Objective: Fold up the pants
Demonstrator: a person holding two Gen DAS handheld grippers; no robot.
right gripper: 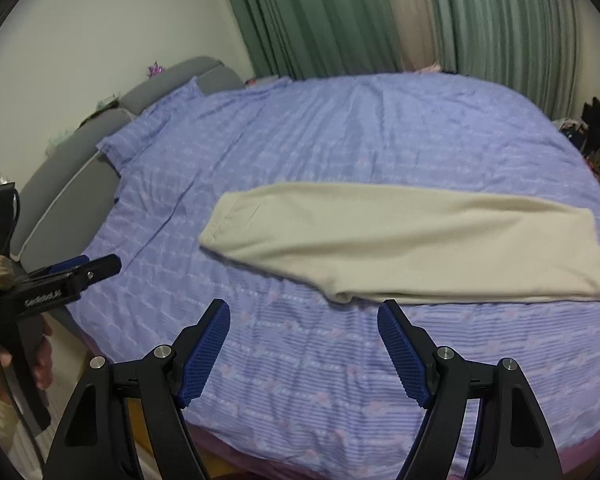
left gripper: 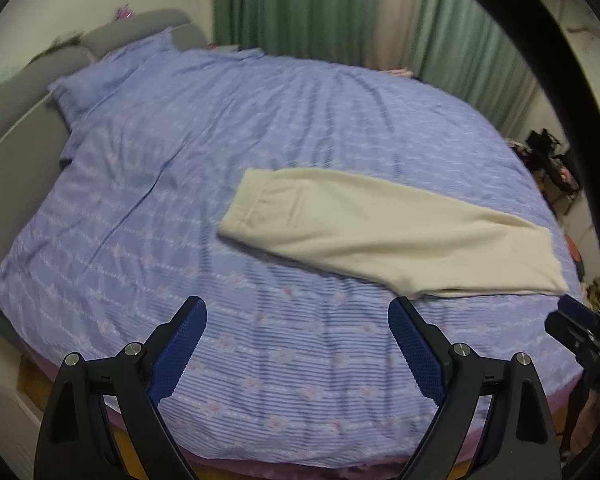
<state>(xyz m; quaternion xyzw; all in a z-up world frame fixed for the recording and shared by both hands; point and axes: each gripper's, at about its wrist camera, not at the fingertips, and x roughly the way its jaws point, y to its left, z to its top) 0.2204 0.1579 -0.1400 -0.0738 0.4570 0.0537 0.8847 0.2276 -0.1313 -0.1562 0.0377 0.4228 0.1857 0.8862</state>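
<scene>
Cream pants [left gripper: 384, 224] [right gripper: 404, 240] lie flat on the bed, folded lengthwise with one leg on the other, waistband at the left and hems at the right. My left gripper [left gripper: 296, 312] hangs open over the bedspread, short of the pants' near edge, with nothing between its blue pads. My right gripper [right gripper: 303, 314] is open too, just in front of the pants' near edge, empty. In the right wrist view the left gripper [right gripper: 80, 270] shows from the side at the far left, held by a hand. The right gripper's tip [left gripper: 576, 312] shows at the right edge of the left wrist view.
A purple striped bedspread [left gripper: 220, 200] [right gripper: 340, 140] covers the bed. A grey padded headboard [left gripper: 20, 152] [right gripper: 72, 168] runs along the left. Green curtains [right gripper: 340, 16] hang behind. Clutter stands on the floor at the far right [left gripper: 552, 160]. The bed's near edge lies just below both grippers.
</scene>
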